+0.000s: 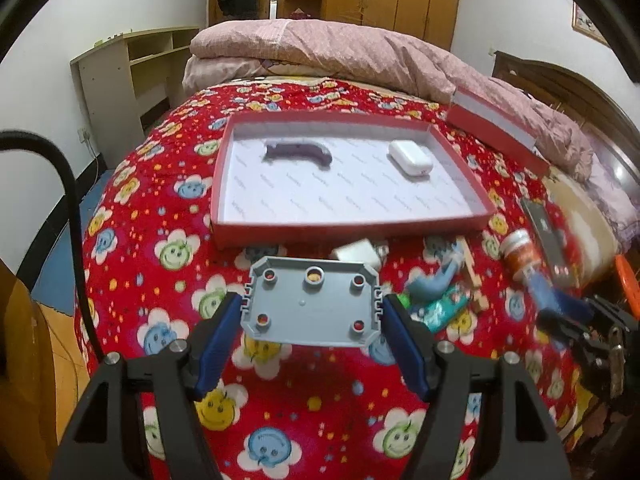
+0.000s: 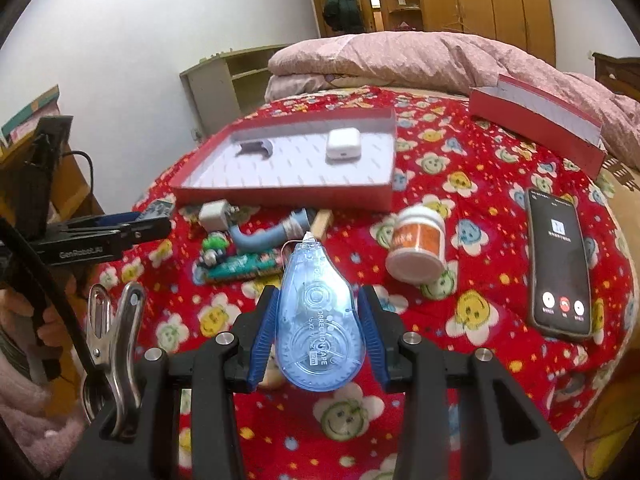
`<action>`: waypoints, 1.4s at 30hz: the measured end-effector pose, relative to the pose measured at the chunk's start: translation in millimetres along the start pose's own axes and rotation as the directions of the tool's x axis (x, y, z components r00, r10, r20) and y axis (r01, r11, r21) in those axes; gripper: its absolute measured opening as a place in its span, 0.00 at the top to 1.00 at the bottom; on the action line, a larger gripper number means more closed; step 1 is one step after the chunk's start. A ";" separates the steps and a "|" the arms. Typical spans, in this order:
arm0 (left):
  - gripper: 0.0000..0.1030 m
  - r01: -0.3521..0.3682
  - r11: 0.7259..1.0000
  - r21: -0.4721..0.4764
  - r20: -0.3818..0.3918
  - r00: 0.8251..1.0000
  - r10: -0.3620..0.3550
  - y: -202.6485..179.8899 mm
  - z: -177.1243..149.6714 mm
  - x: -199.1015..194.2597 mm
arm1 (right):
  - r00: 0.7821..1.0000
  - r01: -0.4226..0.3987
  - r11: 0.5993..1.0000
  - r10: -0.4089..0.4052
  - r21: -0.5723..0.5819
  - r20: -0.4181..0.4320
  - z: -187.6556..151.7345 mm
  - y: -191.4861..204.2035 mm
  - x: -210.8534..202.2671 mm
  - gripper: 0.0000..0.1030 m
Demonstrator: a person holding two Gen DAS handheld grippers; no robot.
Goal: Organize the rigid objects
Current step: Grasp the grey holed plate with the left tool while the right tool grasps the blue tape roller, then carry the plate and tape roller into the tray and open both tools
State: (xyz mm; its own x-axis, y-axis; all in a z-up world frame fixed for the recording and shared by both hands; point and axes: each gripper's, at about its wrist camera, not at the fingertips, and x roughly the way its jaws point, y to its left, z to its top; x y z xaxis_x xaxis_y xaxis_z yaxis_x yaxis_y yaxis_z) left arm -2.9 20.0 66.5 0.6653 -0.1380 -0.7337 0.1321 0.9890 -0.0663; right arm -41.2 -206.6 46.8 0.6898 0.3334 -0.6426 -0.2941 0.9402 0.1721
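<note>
Left gripper (image 1: 314, 310): clamped by its blue pads on a flat grey plastic plate with round holes (image 1: 312, 304), lifted clear of the red flower-print quilt (image 1: 280, 420).
Right gripper (image 2: 318, 320): clamped on a translucent blue teardrop correction-tape dispenser (image 2: 318, 320), held above the quilt.
Shallow red cardboard tray with white lining (image 1: 460, 160): beyond both grippers on the quilt, holding a dark curved handle-like piece (image 1: 298, 152) and a white rounded case (image 1: 412, 157), well apart.
Loose clutter: white adapter (image 2: 212, 216), orange-labelled white jar (image 2: 418, 246), black phone (image 2: 558, 260) between tray and grippers.
</note>
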 end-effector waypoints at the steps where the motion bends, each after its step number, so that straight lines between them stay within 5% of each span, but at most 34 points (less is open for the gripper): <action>1: 0.28 -0.004 1.000 -0.001 0.003 1.000 0.004 -0.5 3.5 0.4 | 1.000 -0.012 1.000 0.012 0.008 0.000 3.9 0.2 0.5 0.60; 22: 0.28 -0.011 1.000 -0.009 0.057 0.998 0.012 -10.7 73.3 14.4 | 0.994 -0.105 0.994 0.104 0.041 0.020 79.1 7.4 30.6 0.60; 29: 0.28 0.022 0.997 -0.070 0.033 0.999 -0.019 -12.1 80.3 32.2 | 0.994 -0.113 0.990 0.112 0.081 0.011 92.9 3.1 49.0 0.60; 42: 0.28 -0.054 0.997 -0.060 -0.016 0.998 0.053 -8.1 86.3 66.8 | 0.996 -0.088 0.993 0.088 0.083 0.000 107.1 -4.1 82.2 0.60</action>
State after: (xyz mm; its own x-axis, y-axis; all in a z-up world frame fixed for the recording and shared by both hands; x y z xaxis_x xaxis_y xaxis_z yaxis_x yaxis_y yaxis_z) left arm 103.9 -1.8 76.3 0.6598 -0.0848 -0.7466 0.0521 0.9964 -0.0671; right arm 87.5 -175.5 73.2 0.6613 0.4148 -0.6250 -0.2978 0.9099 0.2889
